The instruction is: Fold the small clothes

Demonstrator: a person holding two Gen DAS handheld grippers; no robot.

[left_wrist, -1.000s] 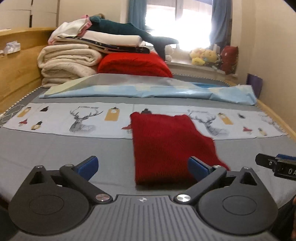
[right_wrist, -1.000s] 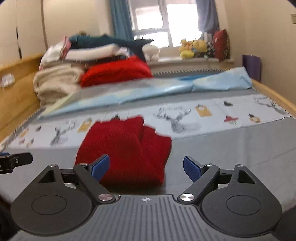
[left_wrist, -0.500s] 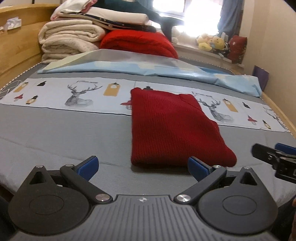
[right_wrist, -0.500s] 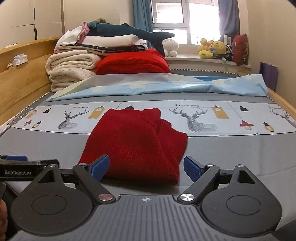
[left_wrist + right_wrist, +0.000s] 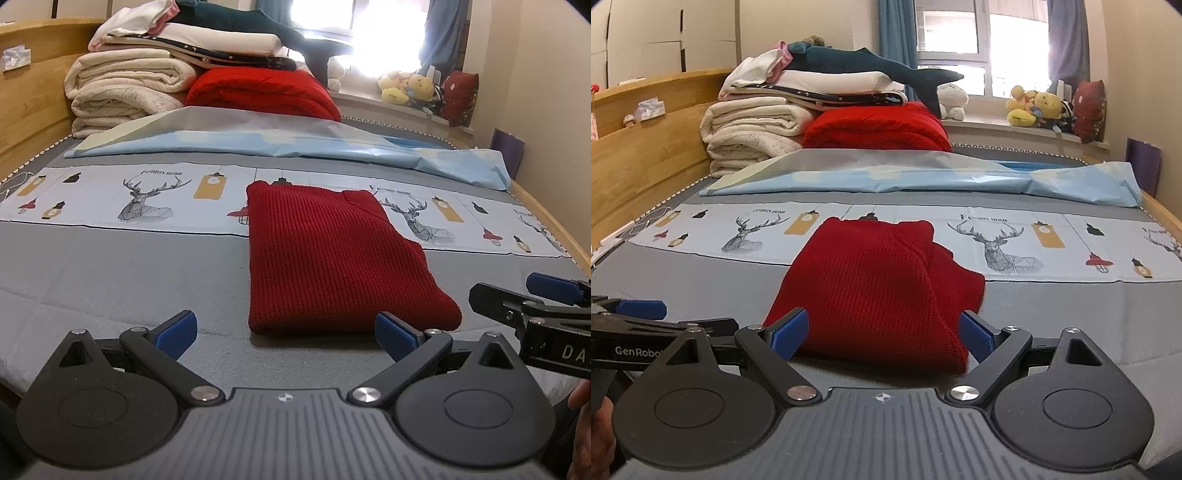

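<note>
A dark red knitted garment (image 5: 328,254) lies folded into a long rectangle on the grey bed cover (image 5: 110,280). It also shows in the right wrist view (image 5: 875,284). My left gripper (image 5: 286,332) is open and empty, just in front of the garment's near edge. My right gripper (image 5: 882,332) is open and empty, with the garment's near edge between its blue fingertips (image 5: 788,330). The right gripper's side shows at the right of the left wrist view (image 5: 532,306). The left gripper's side shows at the left of the right wrist view (image 5: 639,317).
A deer-print cloth strip (image 5: 147,199) runs across the bed under the garment's far end. A light blue sheet (image 5: 295,147) lies behind it. Stacked blankets (image 5: 125,88) and a red quilt (image 5: 258,92) stand at the head. A wooden bed rail (image 5: 546,218) runs along the right.
Both grippers have moved closer to the garment's near edge and sit lower. The garment has not moved.
</note>
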